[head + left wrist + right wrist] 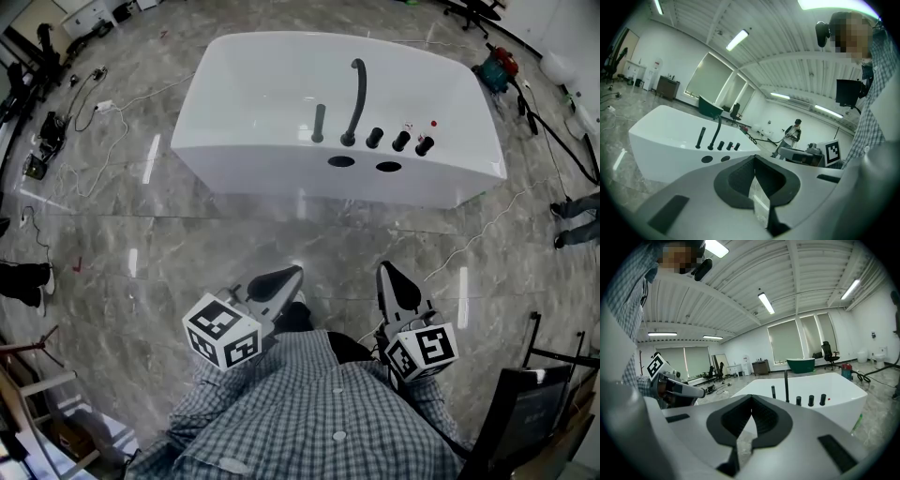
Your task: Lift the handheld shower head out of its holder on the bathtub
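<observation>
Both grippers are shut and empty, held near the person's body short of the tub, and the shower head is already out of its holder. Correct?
No: the shower head stands upright in its holder on the bathtub deck, beside the curved spout; the head view shows it. The rest holds: left gripper and right gripper have shut, empty jaws, short of the tub.

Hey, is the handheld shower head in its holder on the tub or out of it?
It's in: the shower head stands upright on the bathtub deck beside the curved spout, with nothing gripping it.
</observation>
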{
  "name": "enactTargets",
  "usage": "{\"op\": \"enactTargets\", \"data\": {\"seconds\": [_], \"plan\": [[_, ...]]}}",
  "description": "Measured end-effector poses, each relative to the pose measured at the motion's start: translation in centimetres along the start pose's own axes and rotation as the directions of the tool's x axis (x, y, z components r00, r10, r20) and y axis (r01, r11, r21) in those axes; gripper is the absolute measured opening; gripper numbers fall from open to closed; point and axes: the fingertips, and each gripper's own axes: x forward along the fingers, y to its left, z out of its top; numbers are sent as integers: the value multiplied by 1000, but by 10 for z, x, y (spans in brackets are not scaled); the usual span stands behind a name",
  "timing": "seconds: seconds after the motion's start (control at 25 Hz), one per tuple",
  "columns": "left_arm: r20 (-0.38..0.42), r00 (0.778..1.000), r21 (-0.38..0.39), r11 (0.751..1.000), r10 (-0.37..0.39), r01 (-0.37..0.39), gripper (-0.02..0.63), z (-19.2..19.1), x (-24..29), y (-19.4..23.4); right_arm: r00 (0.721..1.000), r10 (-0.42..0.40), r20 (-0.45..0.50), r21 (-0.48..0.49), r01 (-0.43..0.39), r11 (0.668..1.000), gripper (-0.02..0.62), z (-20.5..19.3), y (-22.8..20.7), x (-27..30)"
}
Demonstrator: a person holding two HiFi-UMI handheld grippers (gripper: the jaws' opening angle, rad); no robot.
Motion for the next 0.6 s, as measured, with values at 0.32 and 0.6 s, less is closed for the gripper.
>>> {"op": "enactTargets", "data": {"seconds": [0.32, 0.6], "plan": [[11, 1000, -2, 1000, -7, 7, 9, 30, -1, 60, 1000, -28, 9, -8, 29, 1000, 15, 17, 7, 62], [19, 1000, -20, 1000, 4, -3, 9, 39, -11, 94, 999, -35, -2, -7, 35, 999, 15, 20, 20, 93]]}}
